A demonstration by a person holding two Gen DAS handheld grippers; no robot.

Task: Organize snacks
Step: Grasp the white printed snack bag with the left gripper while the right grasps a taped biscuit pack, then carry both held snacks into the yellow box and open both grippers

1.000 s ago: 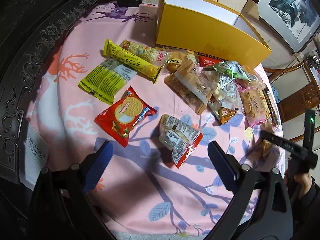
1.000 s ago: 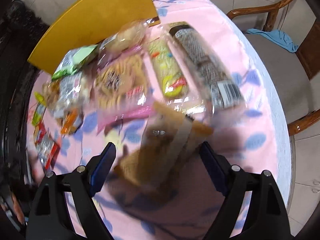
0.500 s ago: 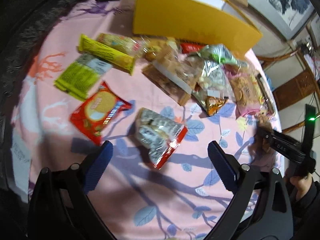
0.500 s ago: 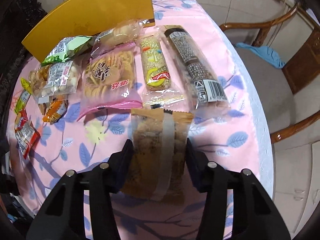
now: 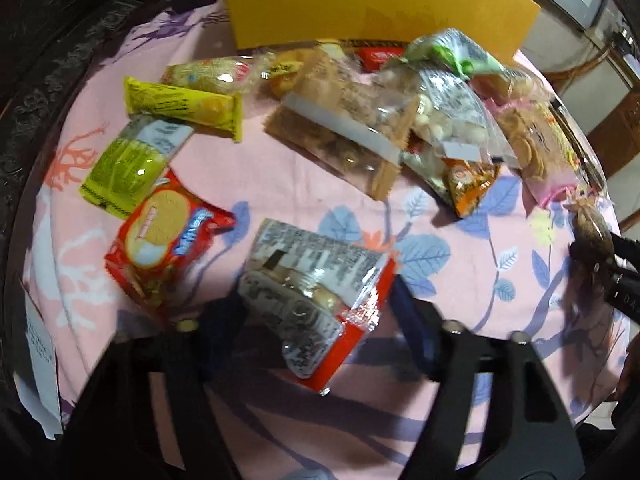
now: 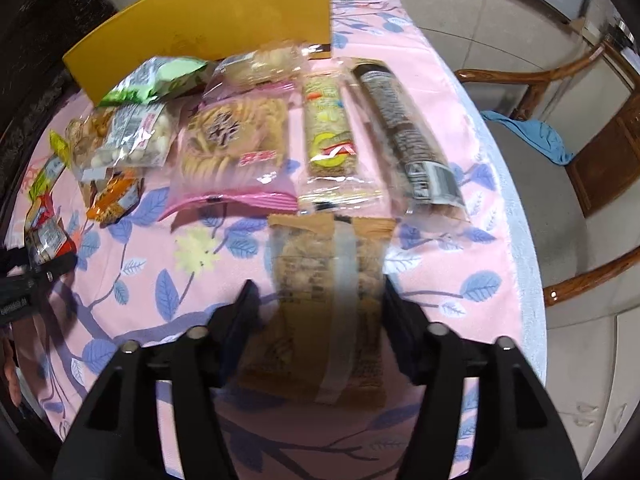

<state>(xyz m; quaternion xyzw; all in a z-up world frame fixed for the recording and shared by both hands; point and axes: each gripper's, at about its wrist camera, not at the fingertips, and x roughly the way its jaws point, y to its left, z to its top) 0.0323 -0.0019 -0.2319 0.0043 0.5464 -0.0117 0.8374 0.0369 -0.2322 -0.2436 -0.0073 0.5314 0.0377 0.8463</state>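
Snack packets lie spread on a pink leaf-print tablecloth (image 5: pixel 440 360). In the left wrist view a red and silver packet (image 5: pixel 312 280) sits between the fingers of my left gripper (image 5: pixel 316 316). The jaws are closing and the pads stand just beside its edges. In the right wrist view a brown cracker packet (image 6: pixel 324 264) lies flat on the cloth between the fingers of my right gripper (image 6: pixel 320 304). Those jaws are opening, with a gap at the left pad. The right gripper (image 5: pixel 608 268) also shows at the left view's far right edge.
A yellow box (image 6: pixel 208 20) stands at the back of the table. In front of it lie a pink biscuit bag (image 6: pixel 236 148), a corn bar (image 6: pixel 328 132) and a dark roll (image 6: pixel 404 136). A wooden chair (image 6: pixel 568 80) holding a blue cloth (image 6: pixel 532 136) stands right of the table edge.
The left gripper came down over the red and silver packet and its jaws narrowed. The right gripper gripped the brown packet half a second ago and has now widened around it.
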